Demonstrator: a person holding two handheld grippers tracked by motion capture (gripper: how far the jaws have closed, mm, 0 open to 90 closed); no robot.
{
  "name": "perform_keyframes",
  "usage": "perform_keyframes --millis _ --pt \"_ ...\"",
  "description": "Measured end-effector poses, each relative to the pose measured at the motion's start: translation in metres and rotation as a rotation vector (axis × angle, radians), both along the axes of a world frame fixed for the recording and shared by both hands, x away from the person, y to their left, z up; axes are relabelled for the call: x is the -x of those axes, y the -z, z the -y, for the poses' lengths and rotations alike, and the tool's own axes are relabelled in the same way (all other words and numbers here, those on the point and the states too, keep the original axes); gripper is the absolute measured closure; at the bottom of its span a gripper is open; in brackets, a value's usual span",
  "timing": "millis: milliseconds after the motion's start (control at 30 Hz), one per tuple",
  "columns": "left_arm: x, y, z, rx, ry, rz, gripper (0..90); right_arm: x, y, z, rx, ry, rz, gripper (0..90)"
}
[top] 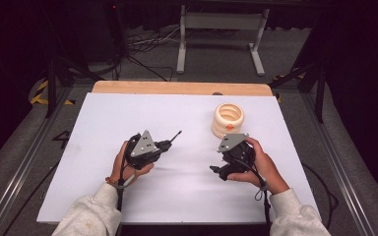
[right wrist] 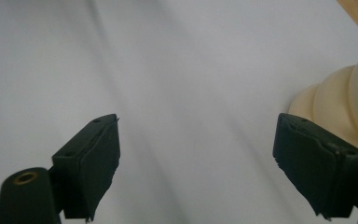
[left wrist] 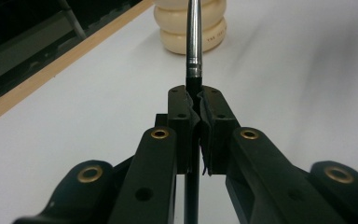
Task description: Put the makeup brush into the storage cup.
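While our left gripper (left wrist: 196,105) clamps a pen (left wrist: 193,37), our right gripper (right wrist: 196,154) gapes empty beside the ribbed cream holder (right wrist: 340,100).

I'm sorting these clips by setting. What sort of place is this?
Probably a lab or recording studio, not a home: a white table framed by metal rails on grey carpet, cables on the floor under a bare desk frame, and dark surroundings.

left tool (left wrist: 193,109): jaws clamped | right tool (right wrist: 198,163): jaws wide apart
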State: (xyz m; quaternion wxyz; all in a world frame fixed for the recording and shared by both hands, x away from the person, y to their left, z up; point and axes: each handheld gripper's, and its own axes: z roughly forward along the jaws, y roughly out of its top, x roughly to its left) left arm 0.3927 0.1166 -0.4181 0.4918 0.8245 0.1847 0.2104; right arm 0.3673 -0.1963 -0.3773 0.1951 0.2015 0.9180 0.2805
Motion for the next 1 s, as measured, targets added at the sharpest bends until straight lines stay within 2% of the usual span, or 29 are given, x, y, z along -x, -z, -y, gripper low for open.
perform_keyframes --millis 100,200,333,367,433,500,600,633,733,767,800,833,867,1000 --pt "-0.003 -0.001 -0.005 0.024 -0.01 -0.01 84.0 0.005 0.004 0.002 -0.016 0.006 0.034 12.7" --pt "-0.005 -0.002 -0.011 0.058 -0.02 -0.023 84.0 0.012 0.007 0.006 -0.062 0.022 0.077 9.8" --pt "-0.008 -0.003 -0.019 0.099 -0.034 -0.032 84.0 0.018 0.012 0.017 -0.121 0.036 0.111 7.1" --pt "-0.008 -0.004 -0.021 0.121 -0.04 -0.038 84.0 0.019 0.013 0.019 -0.129 0.045 0.113 7.1" --pt "-0.009 -0.005 -0.024 0.139 -0.047 -0.039 84.0 0.023 0.017 0.025 -0.136 0.062 0.152 8.2" --pt "-0.01 -0.006 -0.027 0.15 -0.048 -0.038 84.0 0.025 0.02 0.029 -0.141 0.079 0.152 8.2" --pt "-0.01 -0.007 -0.029 0.167 -0.057 -0.043 84.0 0.028 0.024 0.033 -0.169 0.106 0.176 7.5" --pt "-0.01 -0.007 -0.03 0.181 -0.059 -0.045 84.0 0.031 0.029 0.04 -0.222 0.13 0.183 6.5" --pt "-0.011 -0.009 -0.033 0.196 -0.059 -0.038 84.0 0.033 0.032 0.044 -0.232 0.144 0.201 6.5" --pt "-0.01 -0.012 -0.034 0.211 -0.055 -0.034 84.0 0.039 0.035 0.049 -0.255 0.154 0.243 6.6" --pt "-0.01 -0.012 -0.034 0.211 -0.055 -0.034 84.0 0.039 0.035 0.049 -0.255 0.154 0.243 6.6" --pt "-0.009 -0.014 -0.034 0.23 -0.053 -0.038 84.0 0.042 0.035 0.052 -0.26 0.157 0.271 6.6" --pt "-0.009 -0.016 -0.034 0.232 -0.051 -0.024 84.0 0.046 0.037 0.056 -0.269 0.156 0.286 6.6" --pt "-0.007 -0.023 -0.034 0.267 -0.046 -0.009 84.0 0.055 0.042 0.07 -0.305 0.186 0.316 6.1"
